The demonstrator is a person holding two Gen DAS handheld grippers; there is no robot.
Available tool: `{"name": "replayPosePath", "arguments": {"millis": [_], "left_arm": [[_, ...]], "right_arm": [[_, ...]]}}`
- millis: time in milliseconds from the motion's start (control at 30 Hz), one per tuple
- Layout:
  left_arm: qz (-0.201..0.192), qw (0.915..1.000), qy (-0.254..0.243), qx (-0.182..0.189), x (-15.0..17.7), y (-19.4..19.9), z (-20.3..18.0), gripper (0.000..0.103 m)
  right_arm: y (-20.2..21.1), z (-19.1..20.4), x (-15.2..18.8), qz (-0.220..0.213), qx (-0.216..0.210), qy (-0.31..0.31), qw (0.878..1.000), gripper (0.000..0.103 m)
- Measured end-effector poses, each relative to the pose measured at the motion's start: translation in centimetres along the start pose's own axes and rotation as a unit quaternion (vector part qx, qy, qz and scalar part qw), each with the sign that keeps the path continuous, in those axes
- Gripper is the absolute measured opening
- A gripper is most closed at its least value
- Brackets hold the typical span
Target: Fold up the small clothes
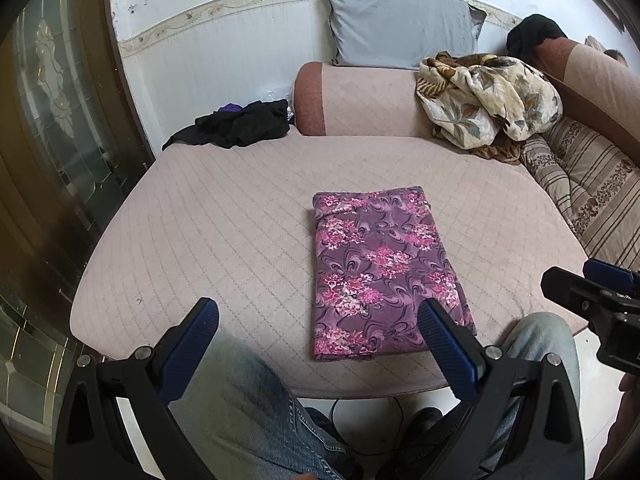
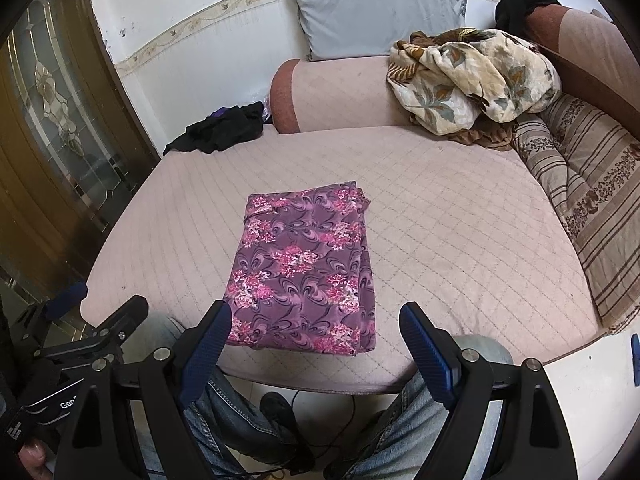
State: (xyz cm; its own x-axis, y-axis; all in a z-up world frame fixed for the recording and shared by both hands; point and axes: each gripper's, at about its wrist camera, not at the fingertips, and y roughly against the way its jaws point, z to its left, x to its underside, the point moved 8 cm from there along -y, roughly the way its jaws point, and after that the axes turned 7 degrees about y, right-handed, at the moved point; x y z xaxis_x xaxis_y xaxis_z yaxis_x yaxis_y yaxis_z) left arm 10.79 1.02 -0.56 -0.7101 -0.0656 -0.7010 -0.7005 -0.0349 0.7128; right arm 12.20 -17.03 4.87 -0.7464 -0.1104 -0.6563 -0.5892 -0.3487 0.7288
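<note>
A purple cloth with pink flowers (image 1: 380,268) lies folded into a flat rectangle on the pink quilted seat (image 1: 220,220), near its front edge. It also shows in the right wrist view (image 2: 308,268). My left gripper (image 1: 320,320) is open and empty, held above the front edge just before the cloth. My right gripper (image 2: 316,324) is open and empty, also just before the cloth's near edge. The right gripper shows at the right edge of the left wrist view (image 1: 592,292). The left gripper shows at the lower left of the right wrist view (image 2: 100,328).
A pile of black clothes (image 1: 240,122) lies at the seat's far left corner. A floral blanket (image 1: 488,100) is heaped at the far right by striped cushions (image 1: 592,188). A grey pillow (image 1: 404,28) leans on the wall. A glass door (image 1: 52,120) stands left. My knees (image 1: 248,400) are below.
</note>
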Motion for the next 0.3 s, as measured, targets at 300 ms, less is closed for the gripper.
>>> {"name": "replayPosePath", "arguments": {"millis": [300], "left_arm": [[0.015, 0.9994, -0.012, 0.03, -0.4, -3.7, -1.2, 0.099]], "right_arm": [[-3.2, -1.5, -0.2, 0.024, -0.006, -0.013, 1.0, 0.089]]}}
